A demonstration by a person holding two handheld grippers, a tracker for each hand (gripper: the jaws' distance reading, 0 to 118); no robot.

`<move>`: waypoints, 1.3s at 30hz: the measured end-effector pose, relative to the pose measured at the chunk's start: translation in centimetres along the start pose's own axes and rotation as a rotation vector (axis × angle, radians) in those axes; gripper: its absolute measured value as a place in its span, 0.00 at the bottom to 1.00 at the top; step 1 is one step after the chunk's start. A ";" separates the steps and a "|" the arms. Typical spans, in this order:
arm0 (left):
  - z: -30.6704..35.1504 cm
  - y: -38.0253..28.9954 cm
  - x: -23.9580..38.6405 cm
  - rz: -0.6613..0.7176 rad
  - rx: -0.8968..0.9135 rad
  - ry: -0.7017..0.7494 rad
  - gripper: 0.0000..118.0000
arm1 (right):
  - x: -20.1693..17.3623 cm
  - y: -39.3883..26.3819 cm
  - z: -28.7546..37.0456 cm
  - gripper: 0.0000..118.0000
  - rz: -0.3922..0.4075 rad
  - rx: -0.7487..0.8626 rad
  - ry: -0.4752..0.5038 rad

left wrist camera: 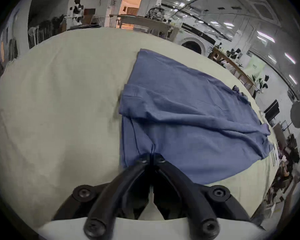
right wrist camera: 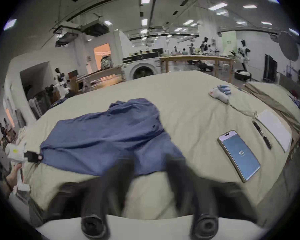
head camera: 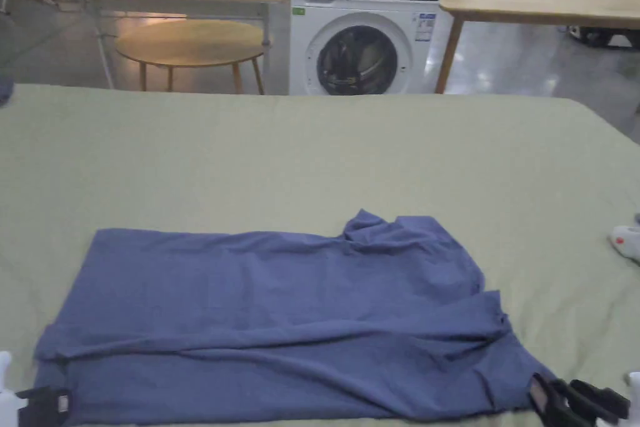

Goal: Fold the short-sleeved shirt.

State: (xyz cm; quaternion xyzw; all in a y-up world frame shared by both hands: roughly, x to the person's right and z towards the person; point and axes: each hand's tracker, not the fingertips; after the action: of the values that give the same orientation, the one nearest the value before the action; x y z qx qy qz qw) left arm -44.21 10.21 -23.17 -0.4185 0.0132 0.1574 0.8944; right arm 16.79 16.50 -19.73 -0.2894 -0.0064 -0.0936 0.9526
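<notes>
Even overhead ceiling light, soft shadows; fisheye bending at edges; right gripper view jaws motion-blurred.

- I can make out nothing legible from here: the stickers on the washing machine [head camera: 365, 22] are too small.
- The phone [right wrist camera: 239, 155] has a lit screen; I leave it unread.

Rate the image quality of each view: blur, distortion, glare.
Head view: soft but undistorted, with floor glare beside the white front-loading washing machine. Left gripper view: strong fisheye, sharp, left claw pinching the blue short-sleeved cotton shirt. Right gripper view: fisheye, right claw smeared by motion blur, jaws apart.
</notes>
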 end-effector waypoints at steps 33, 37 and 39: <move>14.4 -11.5 -2.6 -0.041 0.069 -0.048 0.43 | 3.8 -6.4 5.9 0.57 -0.035 -0.174 -0.153; 15.5 -11.7 -1.3 -0.111 0.165 0.080 0.43 | 3.1 -6.2 6.2 0.58 0.041 -0.119 -0.191; 17.1 -10.8 -0.7 -0.115 0.262 0.046 0.43 | 1.8 -5.0 7.1 0.58 0.066 -0.040 -0.165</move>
State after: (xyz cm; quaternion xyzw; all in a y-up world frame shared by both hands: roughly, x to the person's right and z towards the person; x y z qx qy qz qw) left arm -43.52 16.37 -3.94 -0.3018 0.0300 0.0934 0.9483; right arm 17.92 16.01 -10.96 -0.3150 -0.0732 -0.0382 0.9455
